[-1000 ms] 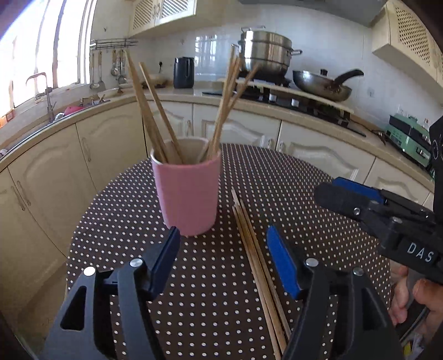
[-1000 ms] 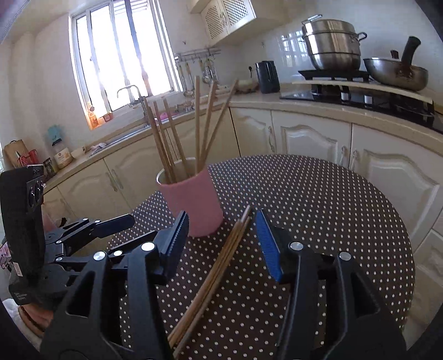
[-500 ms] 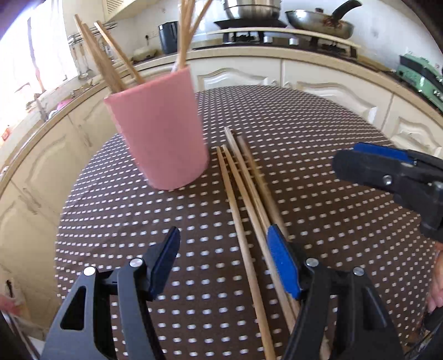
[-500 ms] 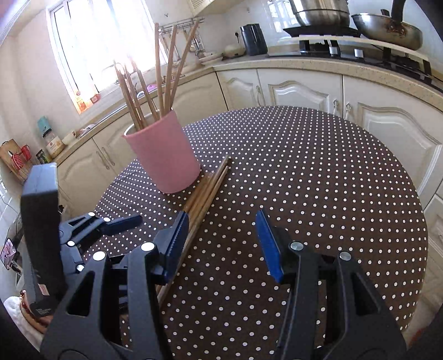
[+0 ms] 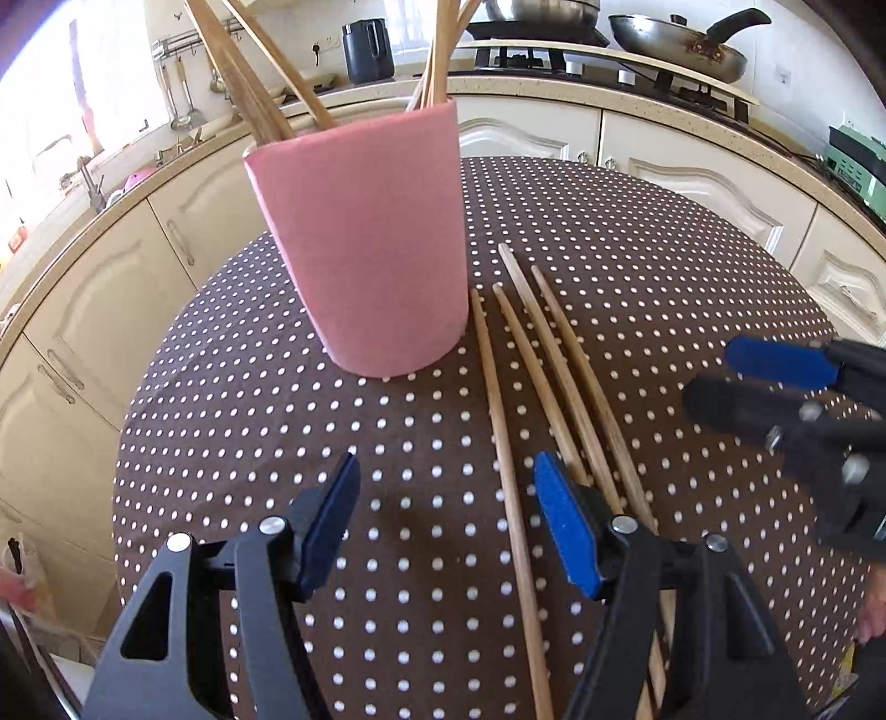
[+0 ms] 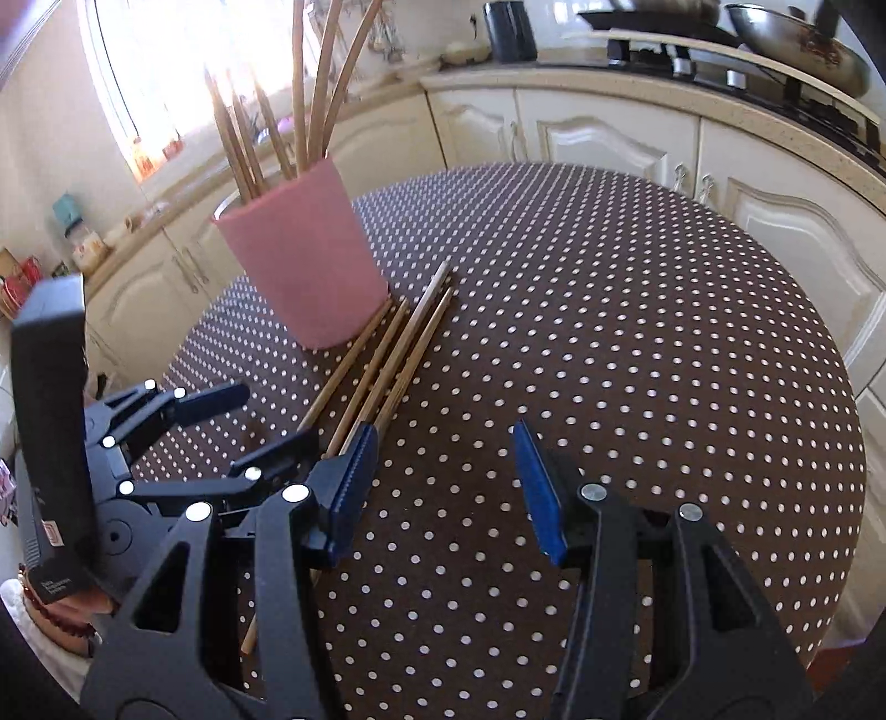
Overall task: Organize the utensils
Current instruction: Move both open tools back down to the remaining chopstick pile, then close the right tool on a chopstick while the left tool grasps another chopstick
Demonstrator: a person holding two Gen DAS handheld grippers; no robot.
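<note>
A pink cup [image 5: 360, 238] [image 6: 304, 260] stands on the round dotted table [image 5: 664, 266] [image 6: 609, 277] with several wooden chopsticks upright in it. Several more chopsticks [image 5: 554, 376] [image 6: 398, 343] lie side by side on the cloth just right of the cup. My left gripper [image 5: 446, 482] [image 6: 271, 418] hovers open above their near ends. The leftmost stick runs under its gap, close to the right pad. My right gripper [image 6: 443, 443] [image 5: 714, 376] is open over bare cloth, to the right of the sticks. Its left finger hides part of them.
Cream cabinets and a curved counter [image 5: 692, 105] ring the table's far side. On the counter are a wok [image 5: 675, 39] on a stove, a black kettle [image 5: 368, 50] and a sink [image 5: 88, 183] by the window. The table edge falls off at left.
Both grippers have sunk and tipped down toward the table, so the cup and the loose chopsticks now look nearer and larger. Neither gripper's jaws have changed their width.
</note>
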